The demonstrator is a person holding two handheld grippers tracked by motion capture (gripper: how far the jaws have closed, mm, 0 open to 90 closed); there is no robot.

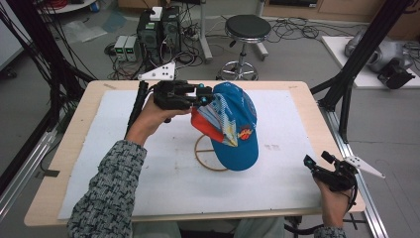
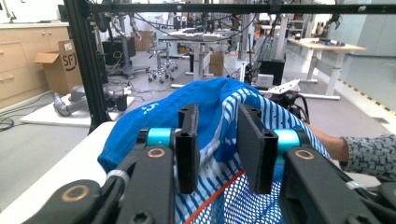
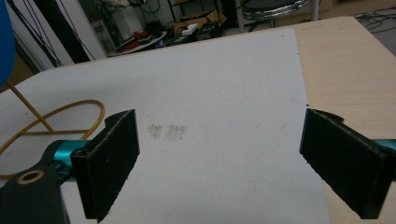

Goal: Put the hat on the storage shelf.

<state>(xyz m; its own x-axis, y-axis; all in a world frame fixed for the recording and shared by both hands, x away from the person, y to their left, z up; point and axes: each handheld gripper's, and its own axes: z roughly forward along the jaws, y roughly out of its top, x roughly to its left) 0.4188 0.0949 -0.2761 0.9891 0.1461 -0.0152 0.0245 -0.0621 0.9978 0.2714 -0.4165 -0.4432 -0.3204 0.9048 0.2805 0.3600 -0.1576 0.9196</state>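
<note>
A blue cap (image 1: 233, 124) with a red-lined brim and a striped mesh back hangs tilted on a gold wire stand (image 1: 205, 158) in the middle of the table. My left gripper (image 1: 205, 95) reaches in from the cap's far left side. In the left gripper view its jaws stand close together, with the cap's (image 2: 154, 116) striped fabric pinched between them at the gripper (image 2: 218, 116). My right gripper (image 1: 318, 158) rests near the table's front right corner. It (image 3: 219, 121) stands wide open with nothing between its jaws, and the stand's ring (image 3: 46, 123) lies to its left.
A white sheet (image 1: 148, 163) covers most of the wooden table (image 1: 79, 129) and carries a faint printed mark (image 3: 167, 133). Behind the table are a black stool (image 1: 246, 29) and computer boxes with cables (image 1: 158, 29). A black frame post (image 1: 346, 84) stands at the right edge.
</note>
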